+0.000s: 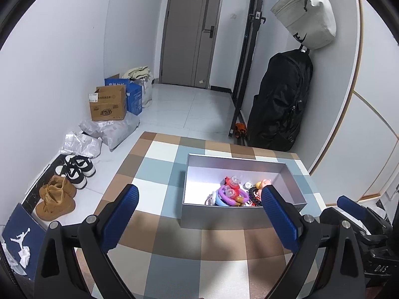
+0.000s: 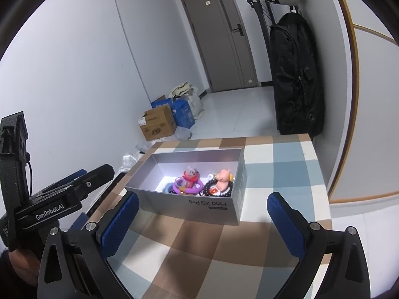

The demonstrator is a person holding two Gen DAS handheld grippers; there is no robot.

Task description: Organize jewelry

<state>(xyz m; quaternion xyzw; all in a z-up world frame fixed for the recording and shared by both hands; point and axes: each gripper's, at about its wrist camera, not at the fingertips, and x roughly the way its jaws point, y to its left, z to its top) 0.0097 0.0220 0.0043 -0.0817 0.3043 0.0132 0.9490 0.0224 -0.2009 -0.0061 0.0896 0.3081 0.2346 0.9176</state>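
An open grey box (image 1: pixel 237 165) sits on the checked tablecloth (image 1: pixel 159 164) and holds a pile of jewelry (image 1: pixel 233 193): purple and blue rings, a red charm, black beads, a pink pig figure. The box (image 2: pixel 194 205) and the jewelry (image 2: pixel 199 182) also show in the right wrist view. My left gripper (image 1: pixel 199 214) is open and empty, just before the box's near wall. My right gripper (image 2: pixel 203 218) is open and empty, in front of the box's printed side. The right gripper shows at the far right of the left view (image 1: pixel 354 206).
The table ends at its far edge (image 1: pixel 224 140) and left edge. On the floor to the left are shoes (image 1: pixel 62 186), plastic bags and cardboard boxes (image 1: pixel 108 103). A black bag (image 1: pixel 281 99) hangs by the right wall. A grey door (image 1: pixel 189 30) stands behind.
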